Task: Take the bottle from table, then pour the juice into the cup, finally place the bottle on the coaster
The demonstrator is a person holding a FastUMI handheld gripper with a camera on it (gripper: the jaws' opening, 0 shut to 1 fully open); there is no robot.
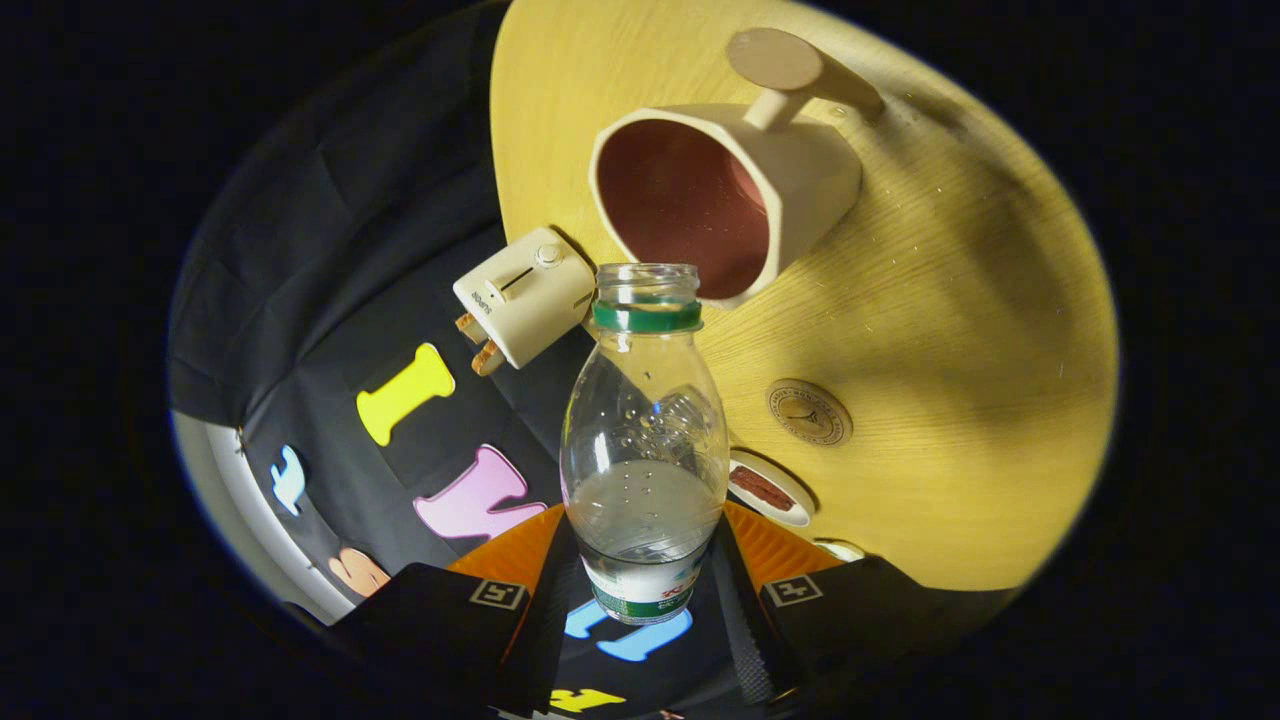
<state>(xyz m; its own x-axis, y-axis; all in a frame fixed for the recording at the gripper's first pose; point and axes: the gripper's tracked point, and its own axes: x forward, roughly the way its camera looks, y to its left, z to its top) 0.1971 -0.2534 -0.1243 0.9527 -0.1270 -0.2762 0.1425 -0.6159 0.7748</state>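
Observation:
A clear plastic bottle point(645, 440) with a green neck ring and no cap sits between my two fingers, and my gripper point(645, 590) is shut on its lower body. Liquid fills the bottom part of it. The whole view is rolled, so the bottle is tipped. Its open mouth points at a cream mug point(720, 195) with a dark pink inside and a knob handle, which stands just beyond the bottle on the yellow wooden table point(980, 330). A round brown coaster point(809, 411) lies on the table beside the bottle's middle.
A small white toaster point(523, 296) with toast slices stands at the table's edge, next to the bottle's neck. A small white dish point(768, 488) with something brown in it lies close to my fingers. The black cloth wall runs behind the table.

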